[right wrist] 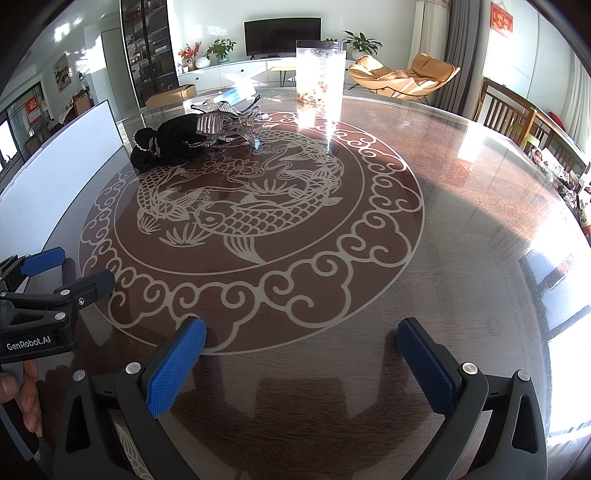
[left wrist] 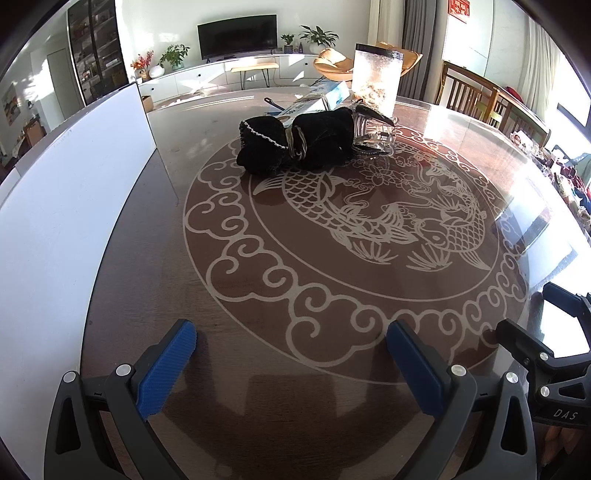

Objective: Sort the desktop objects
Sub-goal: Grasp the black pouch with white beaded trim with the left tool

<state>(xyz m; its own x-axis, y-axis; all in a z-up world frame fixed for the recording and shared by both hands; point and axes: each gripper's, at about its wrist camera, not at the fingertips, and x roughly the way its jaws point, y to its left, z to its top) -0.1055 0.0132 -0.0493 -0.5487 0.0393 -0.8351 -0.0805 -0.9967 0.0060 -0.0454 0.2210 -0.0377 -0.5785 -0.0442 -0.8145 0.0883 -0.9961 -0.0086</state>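
Grippers wait at the near edge of the table (left wrist: 258,369). We hold the left gripper (left wrist: 291,350) and the right gripper (right wrist: 301,347) side by side, both spread wide and empty, low over the glass, which we judge a starting stance before any reach. The objects cluster toward the far edge: a black cloth bundle (left wrist: 295,144) touching a clear hair claw (right wrist: 221,123), with a box (left wrist: 317,101) and a clear jar (right wrist: 320,72) just behind. A white board (left wrist: 66,206) stands along the table's left edge. Sun glares off the glossy, carp-patterned top; beyond lie a television (left wrist: 237,36), plants and chairs.
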